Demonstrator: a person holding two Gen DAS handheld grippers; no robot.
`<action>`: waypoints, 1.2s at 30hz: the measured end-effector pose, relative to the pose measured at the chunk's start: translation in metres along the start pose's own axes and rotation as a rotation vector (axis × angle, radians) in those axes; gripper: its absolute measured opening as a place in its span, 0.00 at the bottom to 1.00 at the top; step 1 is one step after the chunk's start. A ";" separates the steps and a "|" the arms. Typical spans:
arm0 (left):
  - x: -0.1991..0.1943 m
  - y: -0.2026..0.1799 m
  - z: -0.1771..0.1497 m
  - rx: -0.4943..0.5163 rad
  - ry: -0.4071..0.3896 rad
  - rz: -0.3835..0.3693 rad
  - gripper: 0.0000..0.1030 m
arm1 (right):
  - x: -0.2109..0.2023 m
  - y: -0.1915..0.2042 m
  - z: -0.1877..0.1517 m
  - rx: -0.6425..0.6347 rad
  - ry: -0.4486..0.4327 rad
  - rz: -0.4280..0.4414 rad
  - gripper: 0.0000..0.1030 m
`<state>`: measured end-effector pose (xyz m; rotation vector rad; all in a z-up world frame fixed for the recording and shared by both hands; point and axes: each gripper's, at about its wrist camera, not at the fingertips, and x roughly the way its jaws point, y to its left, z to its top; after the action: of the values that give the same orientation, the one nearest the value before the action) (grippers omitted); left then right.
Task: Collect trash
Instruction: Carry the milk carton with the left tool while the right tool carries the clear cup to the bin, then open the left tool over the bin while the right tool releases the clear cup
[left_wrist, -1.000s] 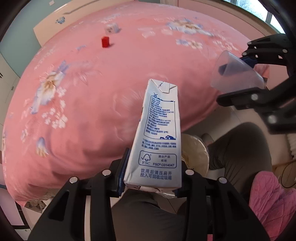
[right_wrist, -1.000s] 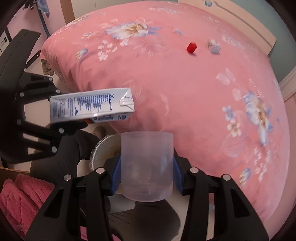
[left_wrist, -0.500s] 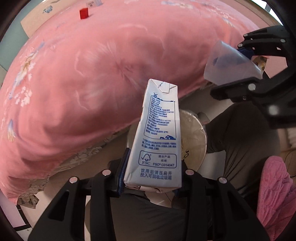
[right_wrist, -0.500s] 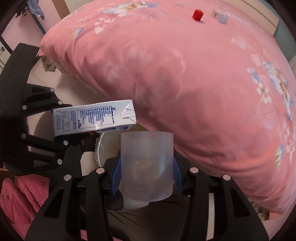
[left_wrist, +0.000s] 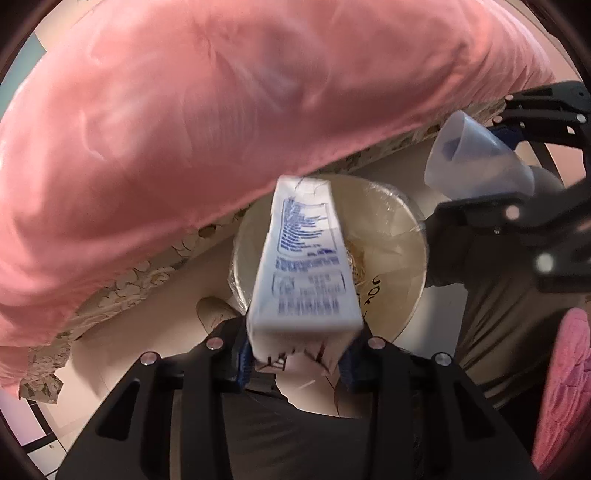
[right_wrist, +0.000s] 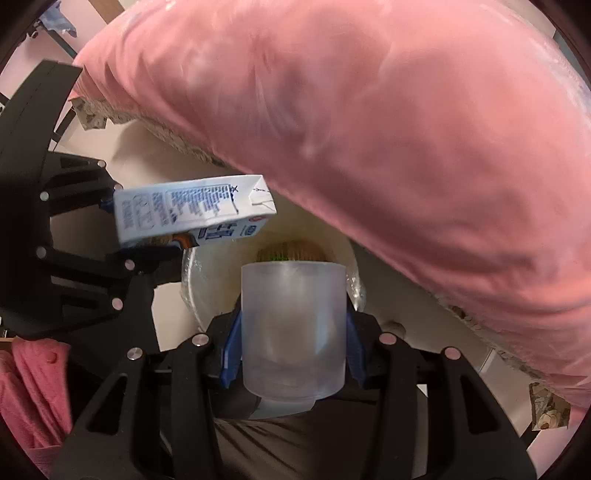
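My left gripper (left_wrist: 295, 354) is shut on a white and blue milk carton (left_wrist: 303, 269), held tilted over a round cream trash bin (left_wrist: 402, 295) lined with a clear bag. The carton (right_wrist: 192, 214) also shows at the left of the right wrist view, above the bin's rim (right_wrist: 190, 280). My right gripper (right_wrist: 293, 354) is shut on a translucent plastic cup (right_wrist: 293, 332), held over the bin. The cup (left_wrist: 476, 162) shows in the left wrist view at the upper right, beside the bin.
The pink quilt (left_wrist: 184, 129) of a bed hangs over the bin's far side, with a patterned mattress edge (left_wrist: 129, 284) below it. The person's grey trouser legs (left_wrist: 498, 314) and a pink padded cloth (left_wrist: 565, 387) lie near the bin on a pale floor (left_wrist: 110, 350).
Both grippers have swung down from the bed top to the bin on the floor. The carton now looks blurred and tipped further forward over the bin. The cup stays gripped.
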<state>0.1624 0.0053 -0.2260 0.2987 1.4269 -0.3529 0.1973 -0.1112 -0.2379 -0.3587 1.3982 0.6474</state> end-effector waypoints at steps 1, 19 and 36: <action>0.005 0.000 0.000 -0.002 0.009 -0.004 0.37 | 0.006 0.000 -0.002 0.002 0.010 0.007 0.46; 0.098 0.001 0.009 -0.072 0.177 -0.070 0.37 | 0.109 -0.010 -0.016 0.075 0.175 0.067 0.46; 0.152 0.002 0.011 -0.166 0.254 -0.127 0.38 | 0.171 -0.014 -0.011 0.180 0.266 0.109 0.47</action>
<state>0.1898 -0.0061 -0.3755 0.1198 1.7192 -0.3050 0.2041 -0.0932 -0.4088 -0.2319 1.7268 0.5713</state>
